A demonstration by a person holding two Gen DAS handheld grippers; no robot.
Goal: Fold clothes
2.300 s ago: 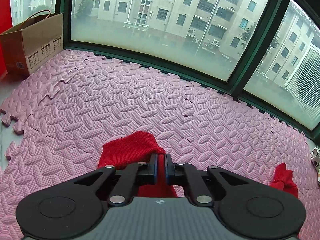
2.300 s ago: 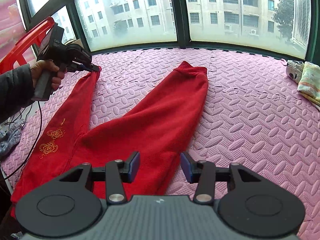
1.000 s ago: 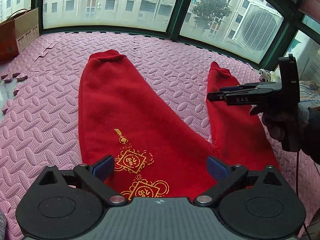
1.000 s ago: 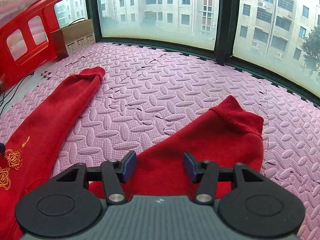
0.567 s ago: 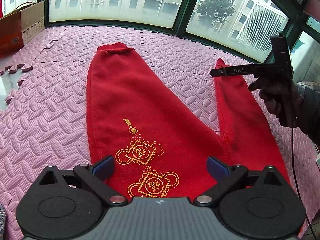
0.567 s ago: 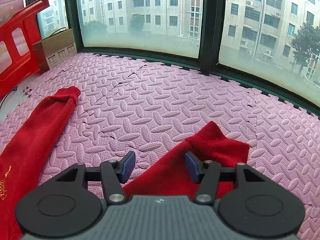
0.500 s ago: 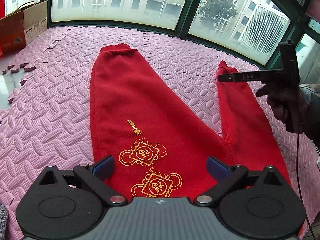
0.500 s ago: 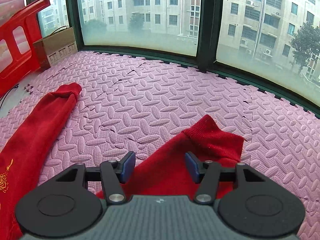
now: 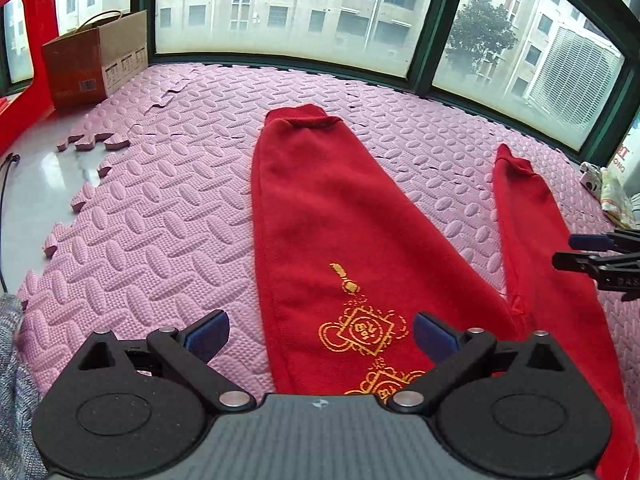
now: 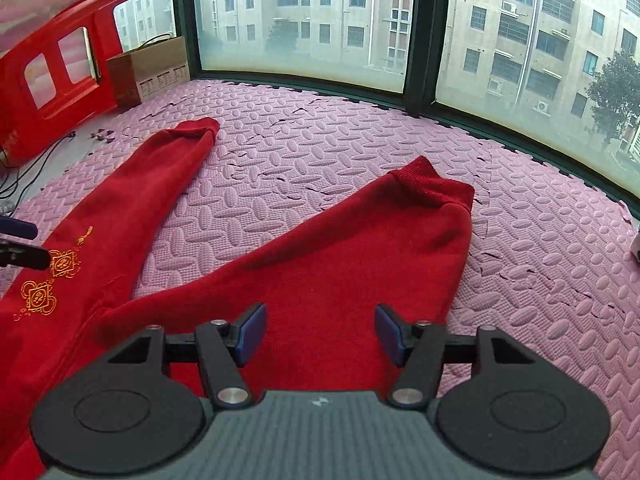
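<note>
**Red trousers spread flat, both tools empty**

We see one pair of red trousers [image 9: 320, 216] lying flat on the pink foam floor mat [image 9: 160, 208], its two legs fanned apart toward the window. Our left tool [image 9: 320, 336] hovers at the bottom centre of its frame, jaws wide and holding nothing, with the embroidered leg directly between and beyond its fingers. Two gold emblems [image 9: 362, 330] sit on that leg. Our right tool [image 10: 320, 334] sits at the bottom centre of its own frame, jaws also wide and empty, above the other leg [image 10: 360, 248], whose cuff reaches the centre right. In the upper left we count one cardboard box [image 9: 96, 60] beside one red plastic chair [image 10: 60, 64].
</note>
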